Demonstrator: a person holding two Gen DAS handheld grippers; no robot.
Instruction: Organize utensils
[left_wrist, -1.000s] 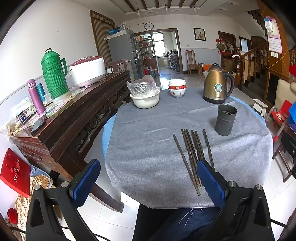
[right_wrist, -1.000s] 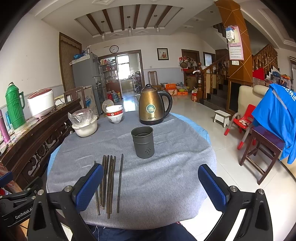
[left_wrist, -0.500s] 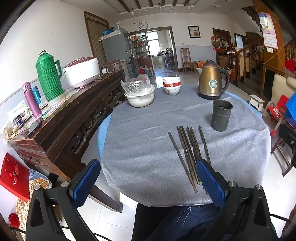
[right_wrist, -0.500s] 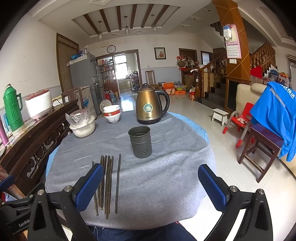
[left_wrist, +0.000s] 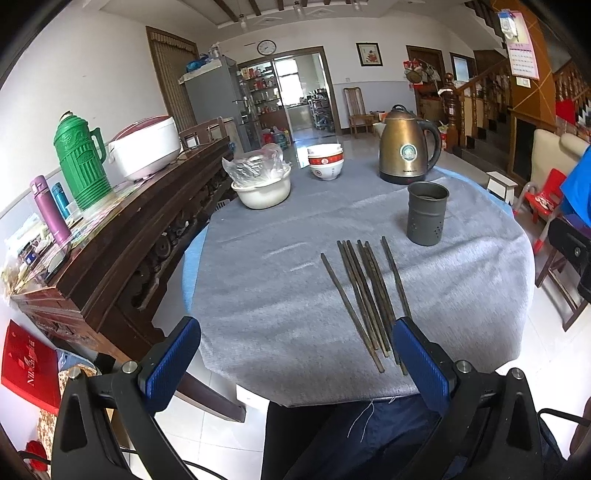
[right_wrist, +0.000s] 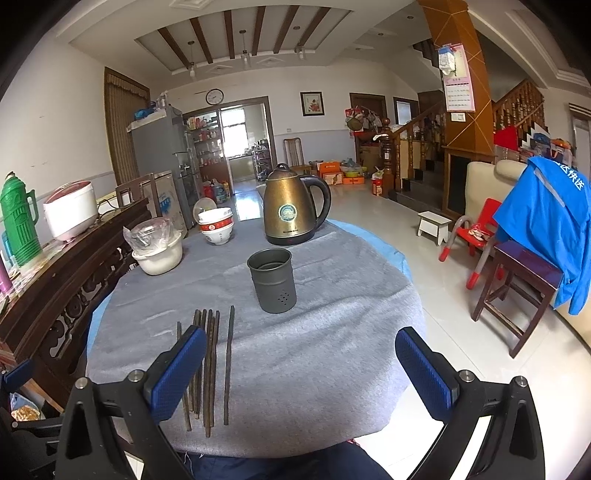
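We hover both grippers, left gripper (left_wrist: 295, 354) and right gripper (right_wrist: 301, 365), jaws wide apart and empty, at the near edge of the grey-clothed desk (left_wrist: 258, 266). The chopsticks (left_wrist: 365, 295) all lie loose before the empty holder (right_wrist: 272, 280); nothing sorted yet. Kettle (right_wrist: 291, 205) and bowls (right_wrist: 217, 225) stand behind, in a tiled living room.

Setting: a lived-in family home, open dining and living area. Evidence: round table (right_wrist: 332, 369) under grey cloth; brass-coloured electric kettle (right_wrist: 291, 206); stacked bowls (right_wrist: 217, 225); wooden sideboard (left_wrist: 122, 236) bearing a rice cooker (left_wrist: 146, 147) and green thermos (left_wrist: 81, 158); refrigerator (right_wrist: 159, 158); wall clock (right_wrist: 214, 96); wooden staircase (right_wrist: 517, 107); what looks like a kitchen or pantry through the far doorway.
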